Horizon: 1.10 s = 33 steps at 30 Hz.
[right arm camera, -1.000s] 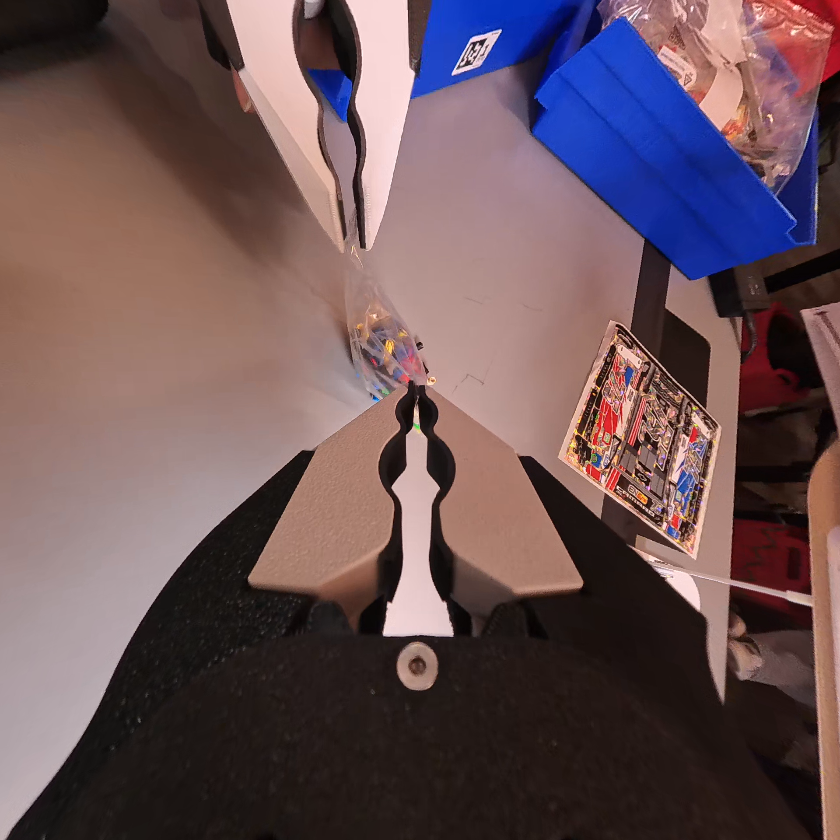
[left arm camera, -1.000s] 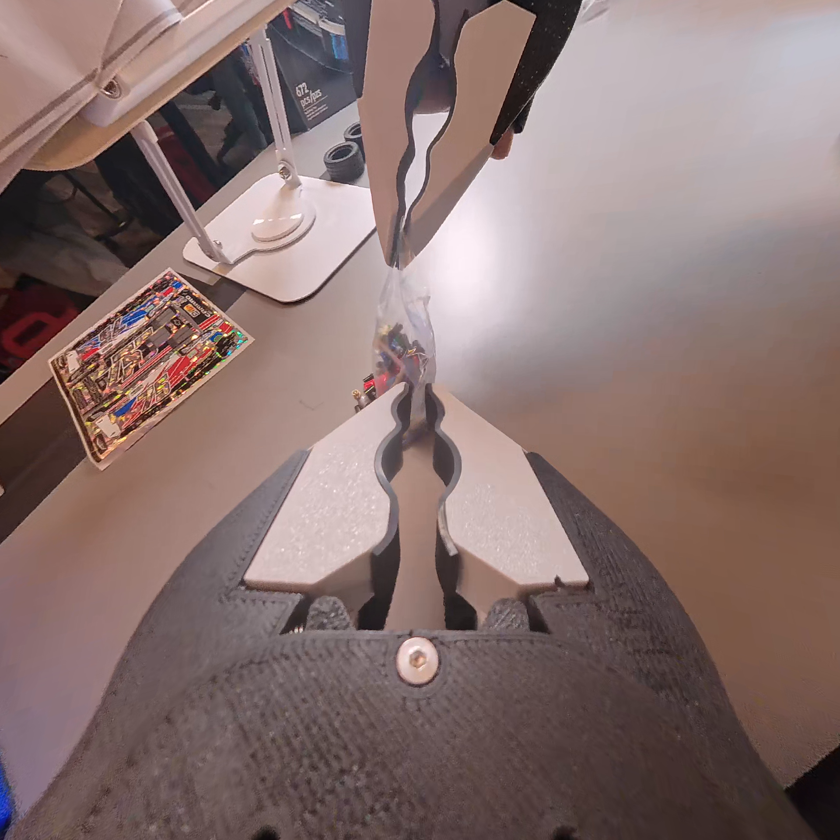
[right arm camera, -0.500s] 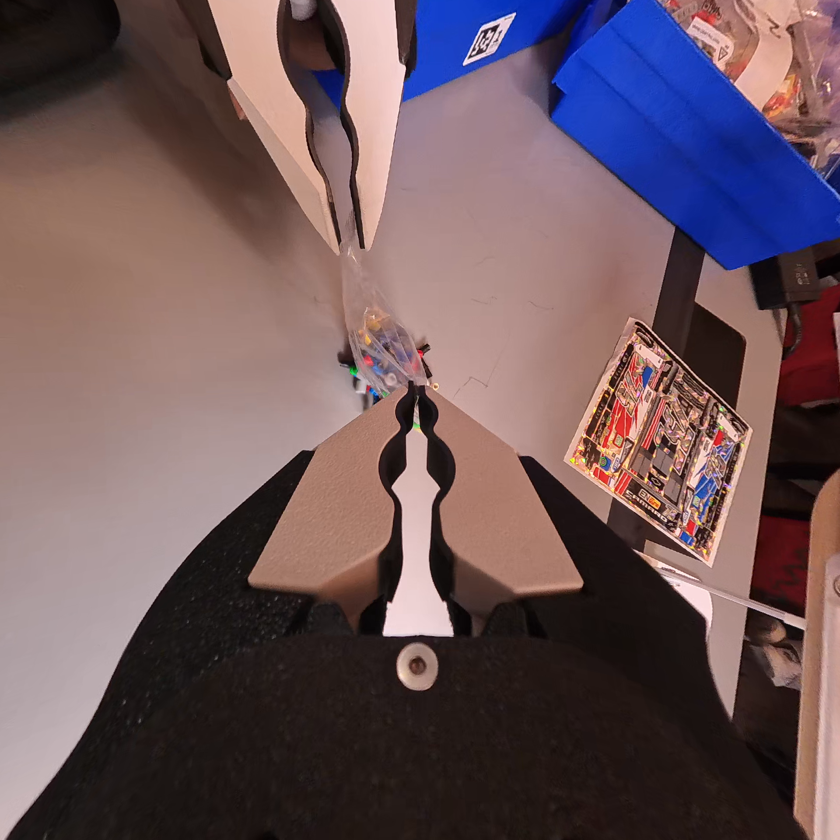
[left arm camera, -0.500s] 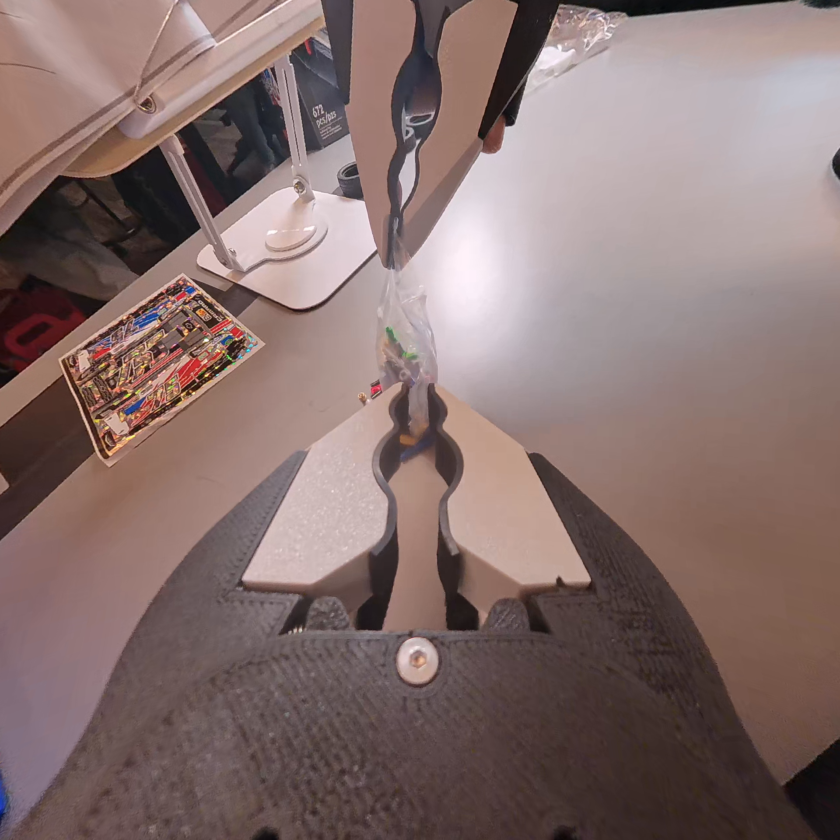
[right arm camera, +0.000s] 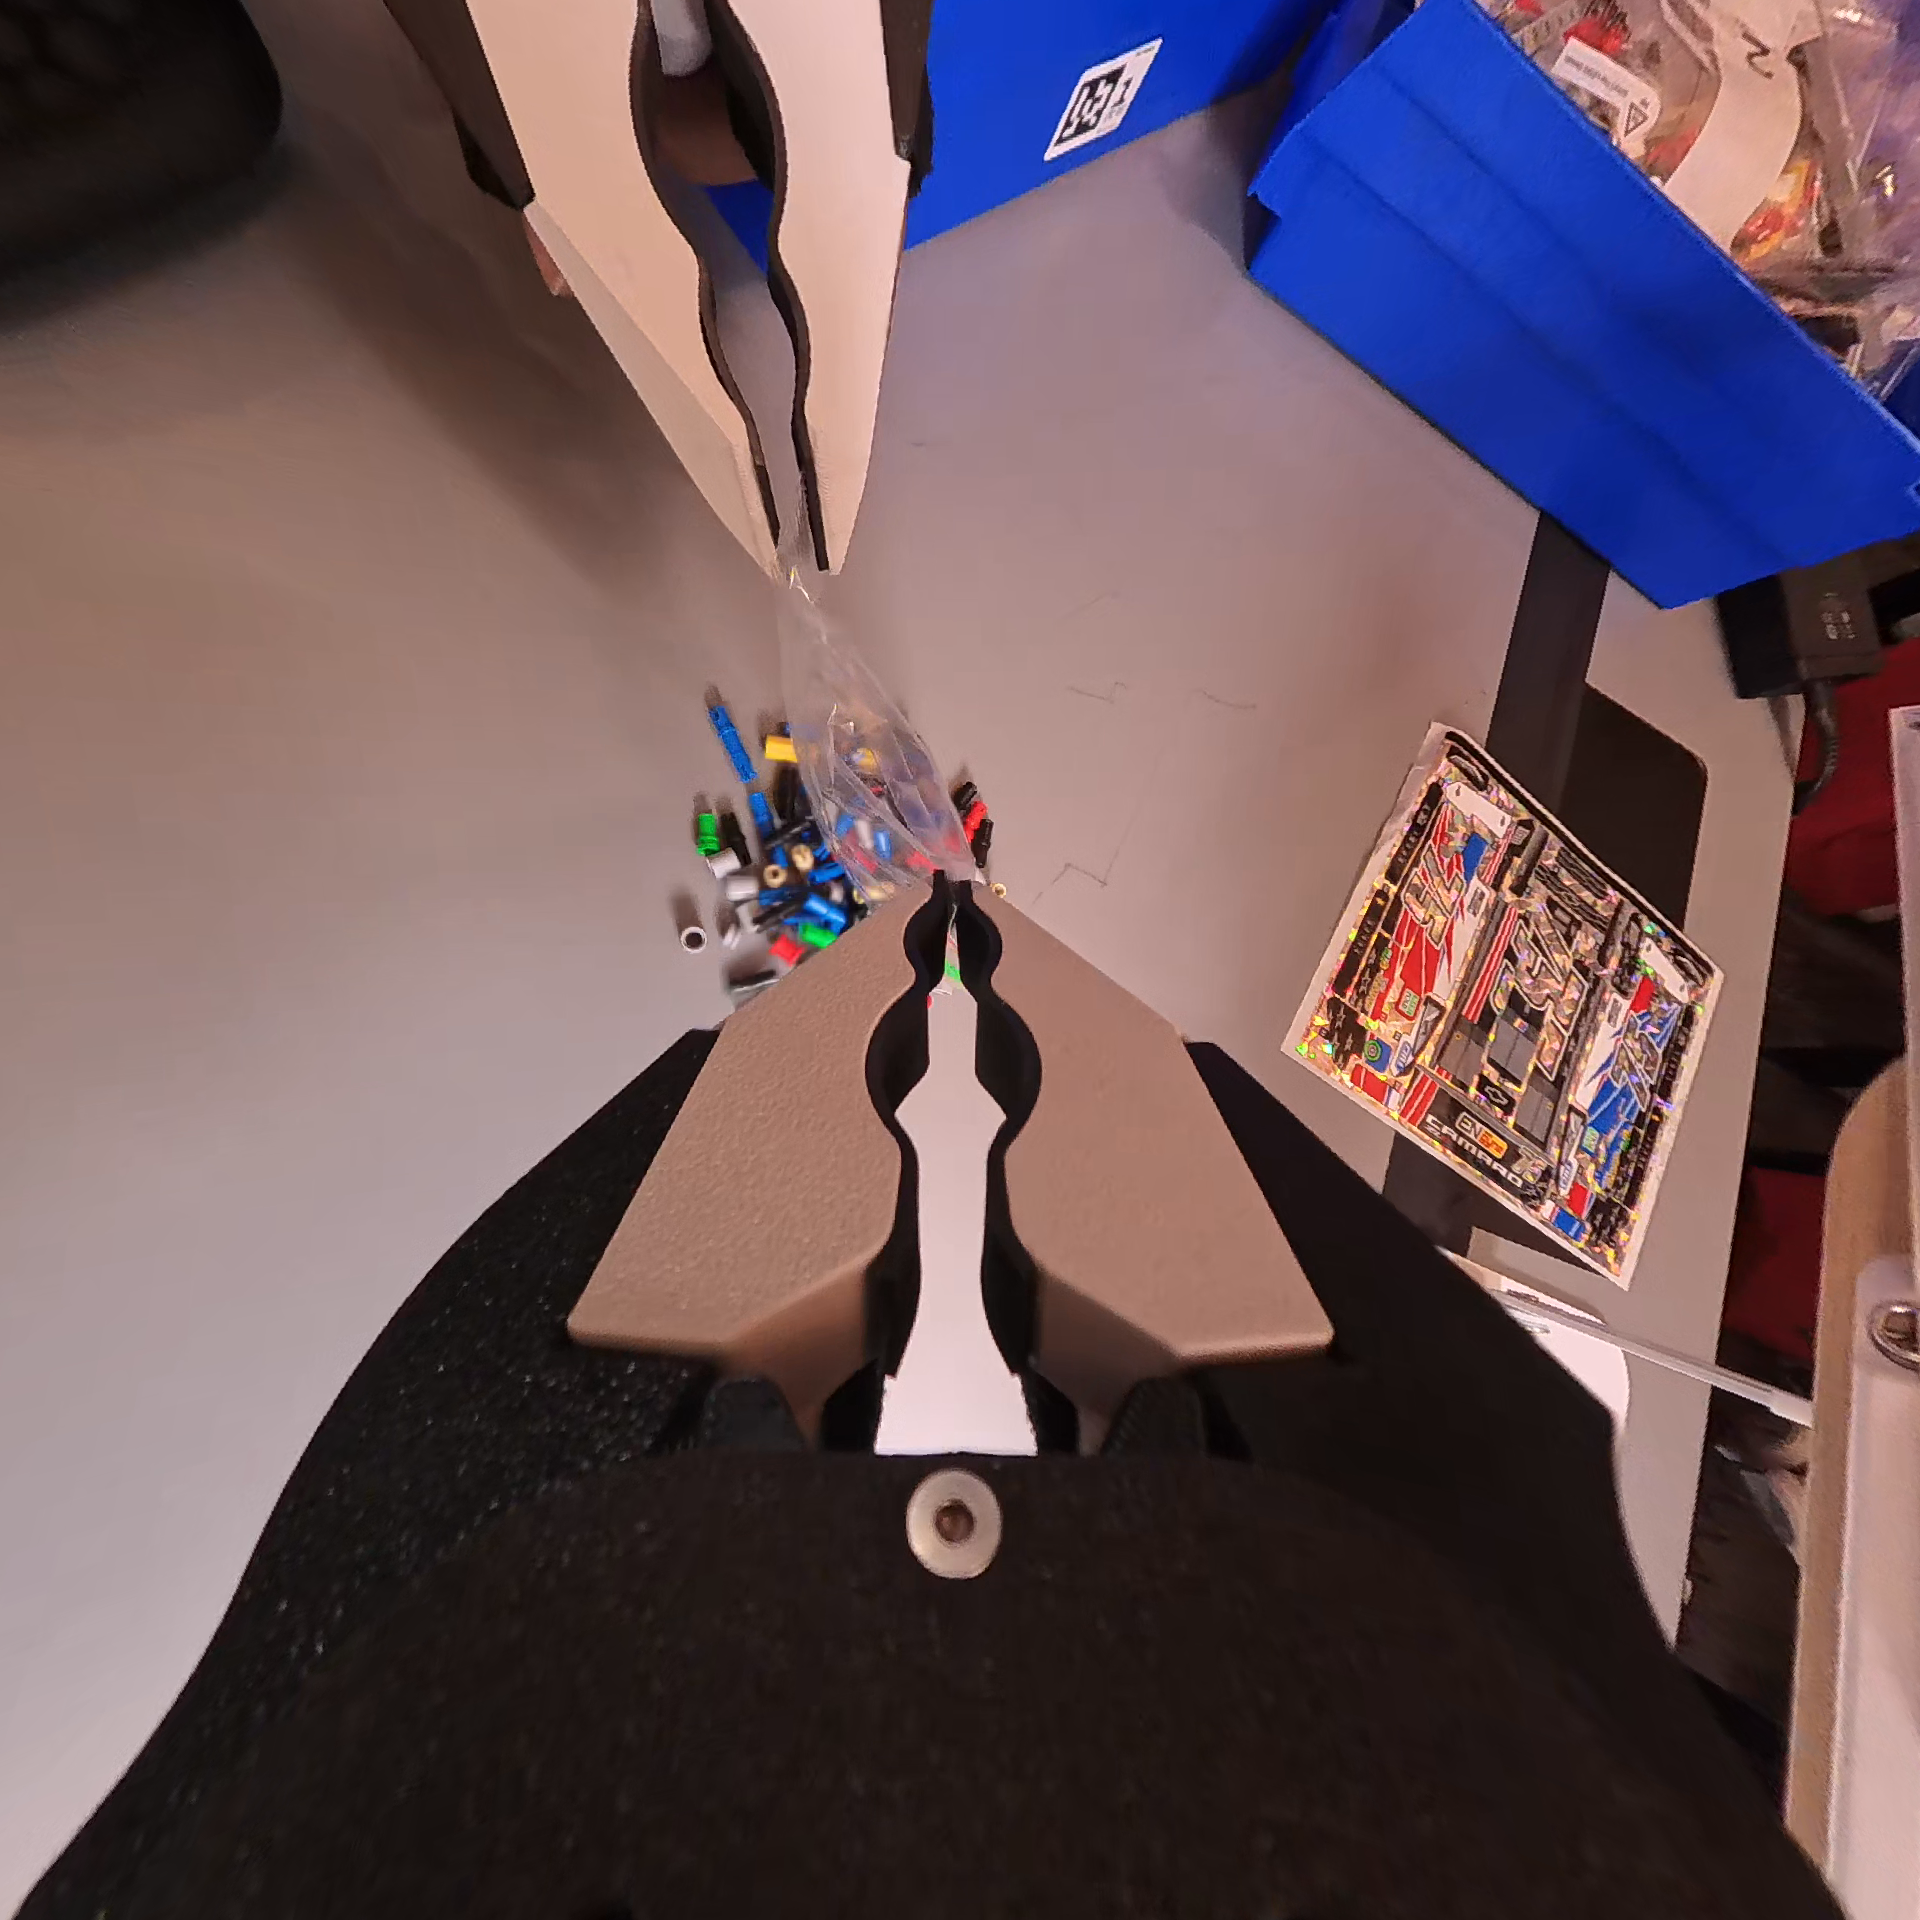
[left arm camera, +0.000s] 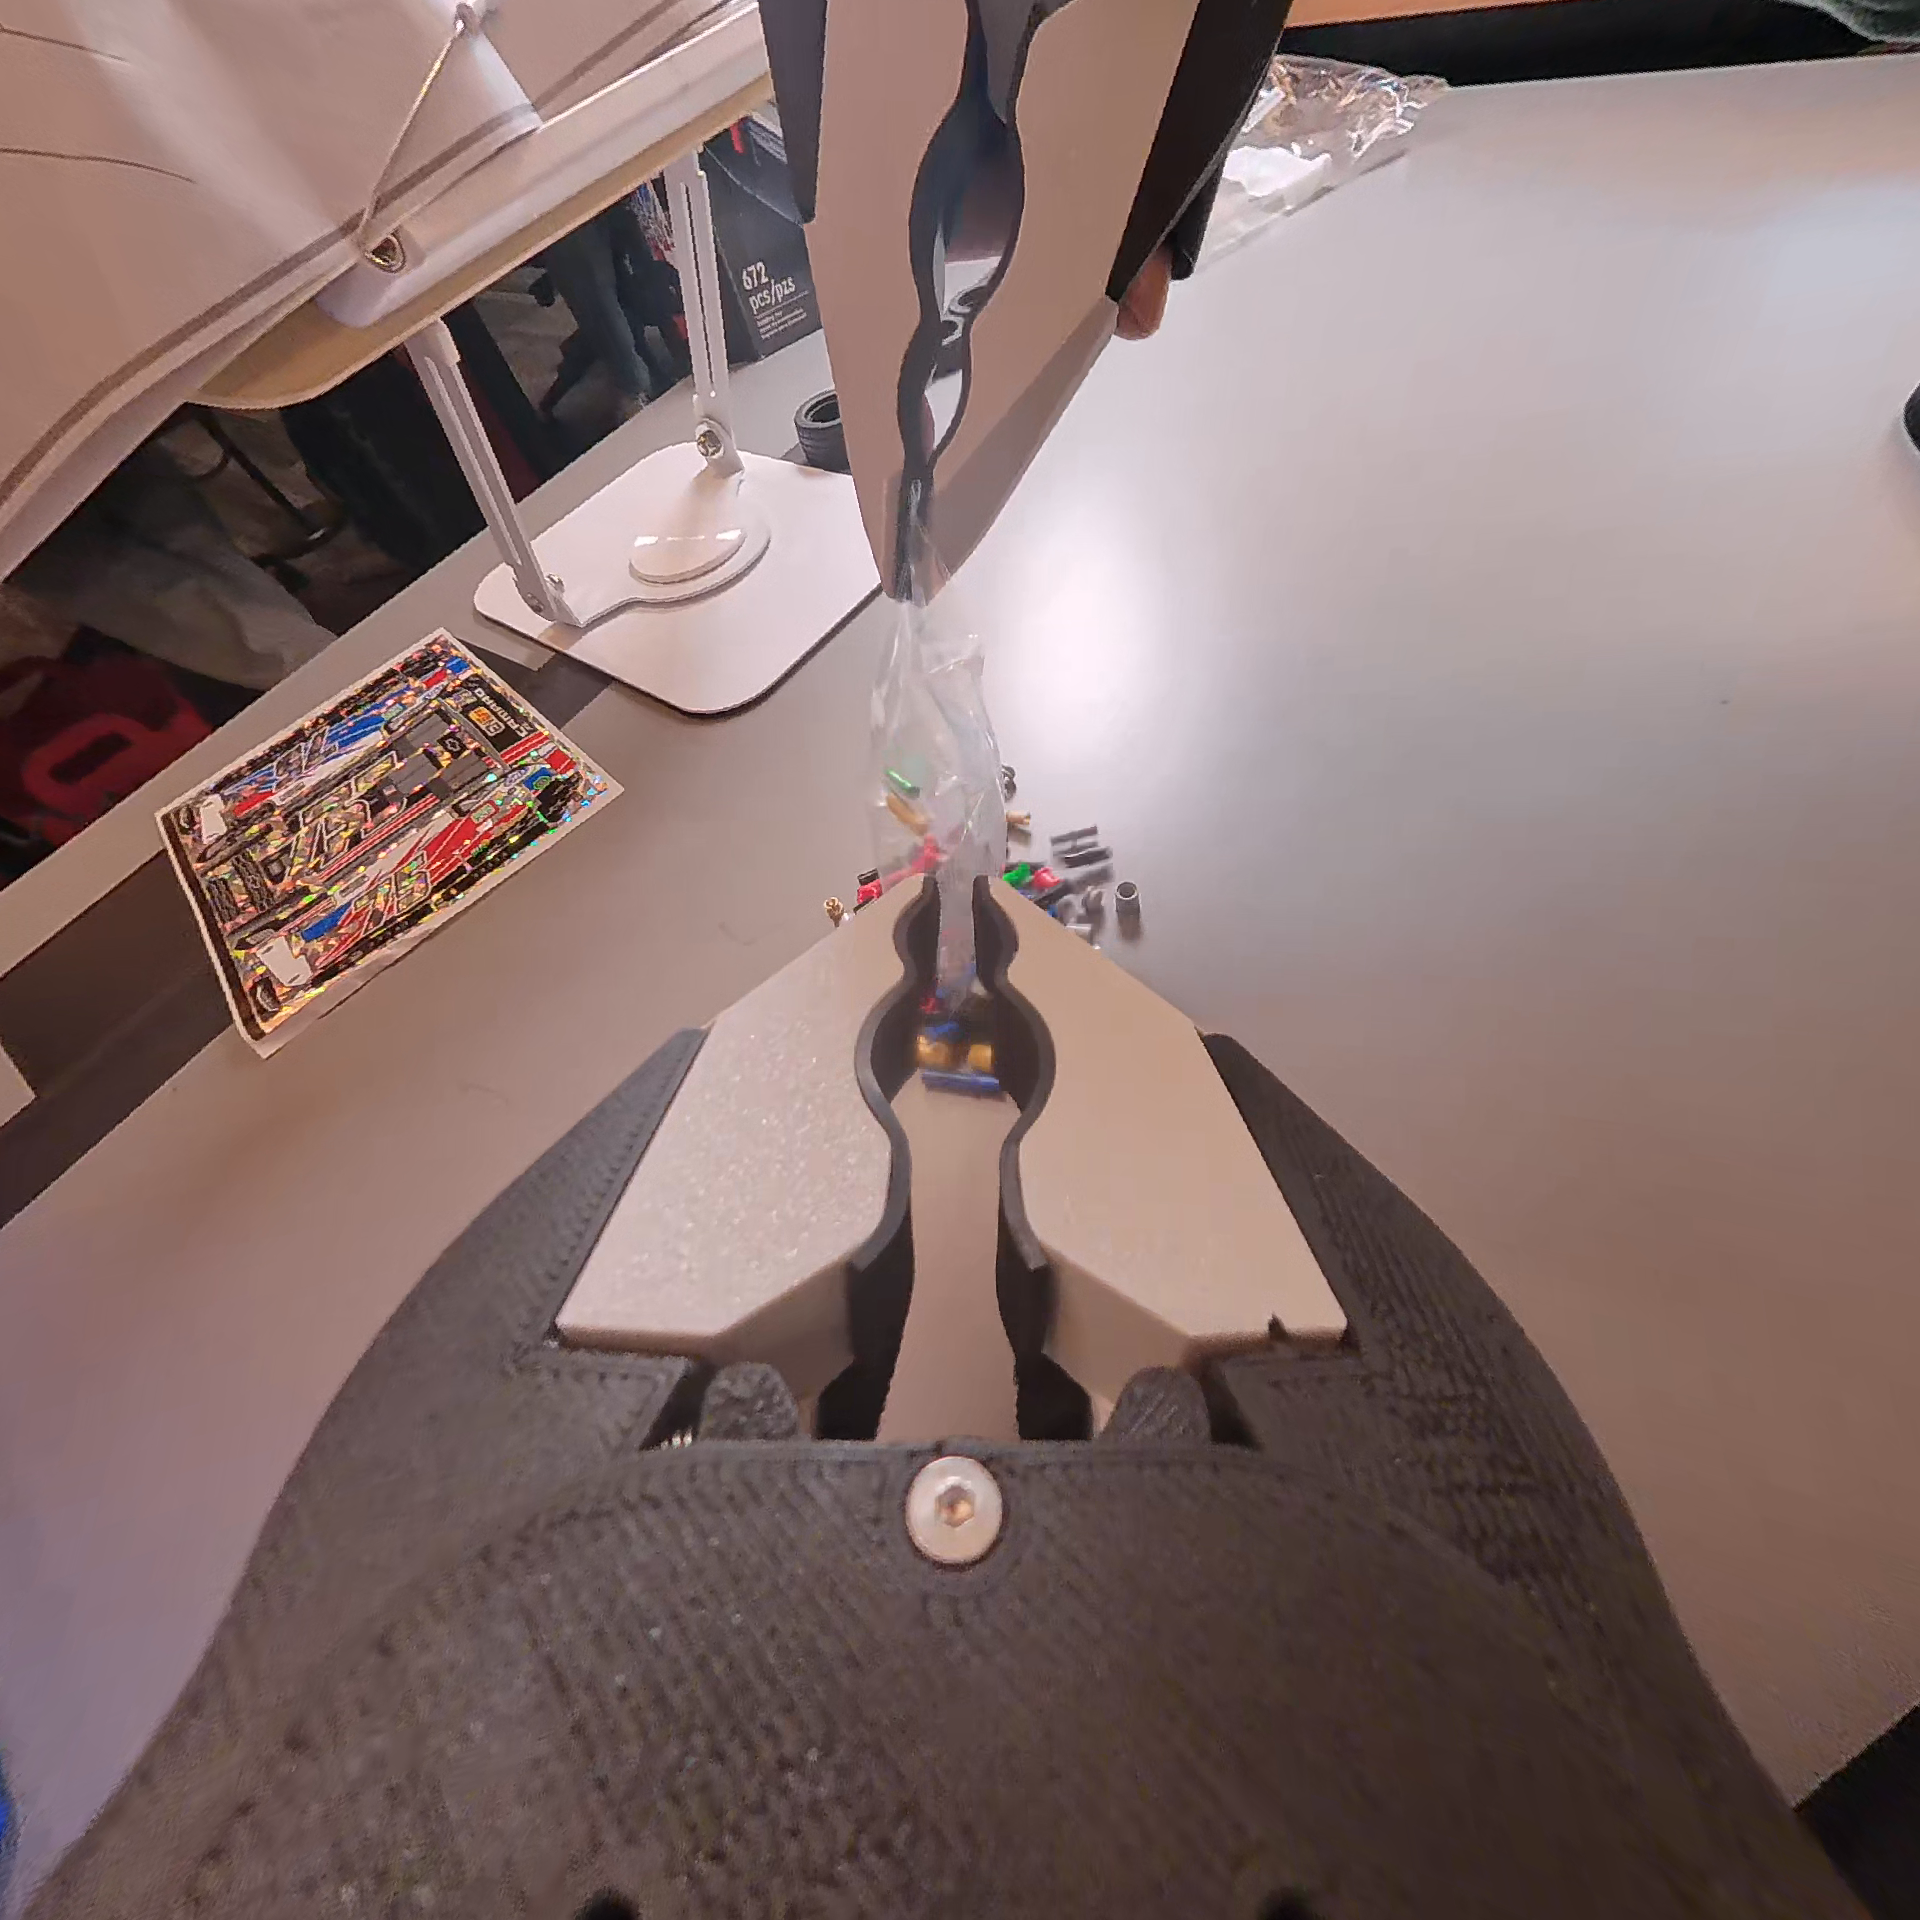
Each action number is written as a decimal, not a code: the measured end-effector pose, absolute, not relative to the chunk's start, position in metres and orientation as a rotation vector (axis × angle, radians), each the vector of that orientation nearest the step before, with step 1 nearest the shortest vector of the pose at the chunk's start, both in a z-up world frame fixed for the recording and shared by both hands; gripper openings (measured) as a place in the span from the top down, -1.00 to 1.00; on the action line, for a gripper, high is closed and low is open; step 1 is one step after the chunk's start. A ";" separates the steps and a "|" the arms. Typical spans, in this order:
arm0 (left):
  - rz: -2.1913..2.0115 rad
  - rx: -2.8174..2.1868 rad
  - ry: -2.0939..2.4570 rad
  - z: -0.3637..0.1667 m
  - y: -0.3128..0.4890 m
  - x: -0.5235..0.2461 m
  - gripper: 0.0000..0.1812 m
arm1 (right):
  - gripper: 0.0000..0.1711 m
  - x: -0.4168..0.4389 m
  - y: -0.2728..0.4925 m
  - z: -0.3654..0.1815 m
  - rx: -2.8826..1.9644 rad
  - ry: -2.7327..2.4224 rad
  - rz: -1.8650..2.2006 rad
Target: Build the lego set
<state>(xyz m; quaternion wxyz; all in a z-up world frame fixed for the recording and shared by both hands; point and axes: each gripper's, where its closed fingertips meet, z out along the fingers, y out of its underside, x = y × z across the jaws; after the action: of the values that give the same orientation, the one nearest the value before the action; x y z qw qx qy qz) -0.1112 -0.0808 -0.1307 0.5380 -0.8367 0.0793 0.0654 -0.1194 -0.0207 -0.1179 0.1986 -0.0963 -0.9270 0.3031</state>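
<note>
Both tongs (left [left arm camera: 954, 896], right [right arm camera: 951, 891]) pinch the clear bag [left arm camera: 932, 748] above spilled pieces [right arm camera: 764, 862], sticker sheet [left arm camera: 379, 826] nearby.

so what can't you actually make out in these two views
- How many pieces remain in the clear bag: both views, crinkled plastic and glare.
- Pieces nearest the right tool: right wrist view, its fingers cover that edge of the pile of small lego pieces.
- Blue bin contents: right wrist view, cut off by the top edge.
- Black tyre: left wrist view, half hidden behind the right tool.
</note>
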 end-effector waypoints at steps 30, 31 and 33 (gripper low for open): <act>0.194 -1.936 0.139 -0.121 -0.080 -0.120 0.84 | 1.00 -0.104 0.005 -0.090 -0.422 -2.513 0.981; 0.194 -1.941 0.142 -0.122 -0.080 -0.119 0.84 | 1.00 -0.102 0.010 -0.089 -0.447 -2.504 0.984; 0.197 -1.949 0.150 -0.124 -0.079 -0.118 0.84 | 1.00 -0.096 0.021 -0.088 -0.485 -2.477 0.990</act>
<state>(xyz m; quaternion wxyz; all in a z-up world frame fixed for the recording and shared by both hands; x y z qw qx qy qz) -0.1182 -0.0787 -0.1242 0.5549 -0.8253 0.0633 0.0833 -0.0961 0.0208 -0.0881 0.2136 -0.1749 -0.8925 0.3567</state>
